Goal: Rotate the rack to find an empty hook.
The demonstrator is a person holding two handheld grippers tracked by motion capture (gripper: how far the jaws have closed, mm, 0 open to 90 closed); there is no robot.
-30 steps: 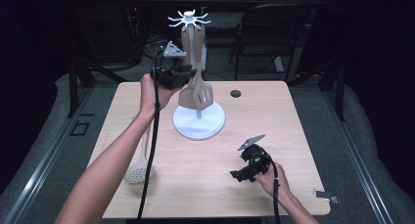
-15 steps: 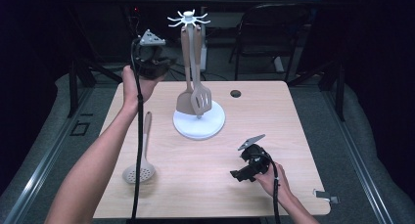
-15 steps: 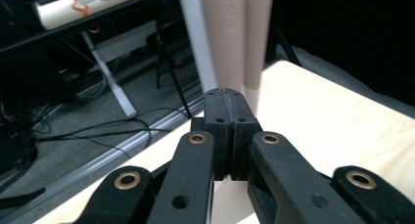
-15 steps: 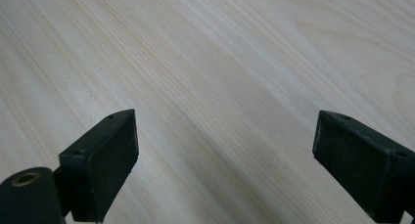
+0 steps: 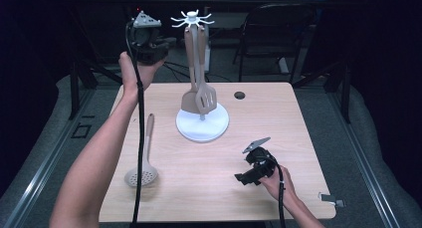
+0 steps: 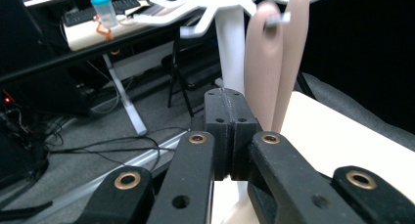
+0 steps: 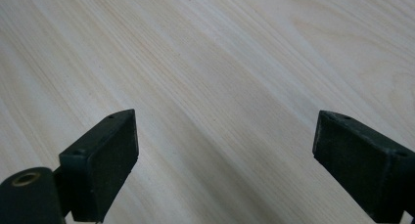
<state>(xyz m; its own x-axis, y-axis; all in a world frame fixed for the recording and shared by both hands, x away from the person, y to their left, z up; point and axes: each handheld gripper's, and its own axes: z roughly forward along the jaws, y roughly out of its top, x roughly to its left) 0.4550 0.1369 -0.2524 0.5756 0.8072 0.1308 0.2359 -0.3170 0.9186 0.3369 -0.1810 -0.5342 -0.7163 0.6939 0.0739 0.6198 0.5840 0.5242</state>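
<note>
A pale wooden table [image 5: 298,138] stands in a dark room, with a chair and cables behind it and a cluttered desk farther back.

The left claw [image 6: 229,111] is closed, pad against pad, with nothing between the jaws. The hand holds it high [image 5: 148,41] above the table's far left corner. It looks level at the rack [image 6: 232,43], just beside the hooks at the top. Two spatulas [image 6: 266,72] hang there by their handle ends, side by side, and their blades [image 5: 199,101] dangle just over the rack's white base [image 5: 214,131].

The right claw [image 5: 244,178] rests on the table near the front right. Its jaws are spread wide over bare wood [image 7: 225,136] and hold nothing.

The skimmer [image 5: 142,177] lies flat on the table to the left of the rack, well apart from both claws. Its round, holed head is toward the person and its handle [image 5: 148,133] points away.

Judging by the two already hung, the skimmer is probably next for a hook. It looks light and stiff, likely with a smooth handle that could slip or swing in the pads. A good hold would be on the handle a little below its far end, leaving the tip free for the hook. The rack looks top-heavy on its slim pole, so a nudge could rock it or set the spatulas swinging.
</note>
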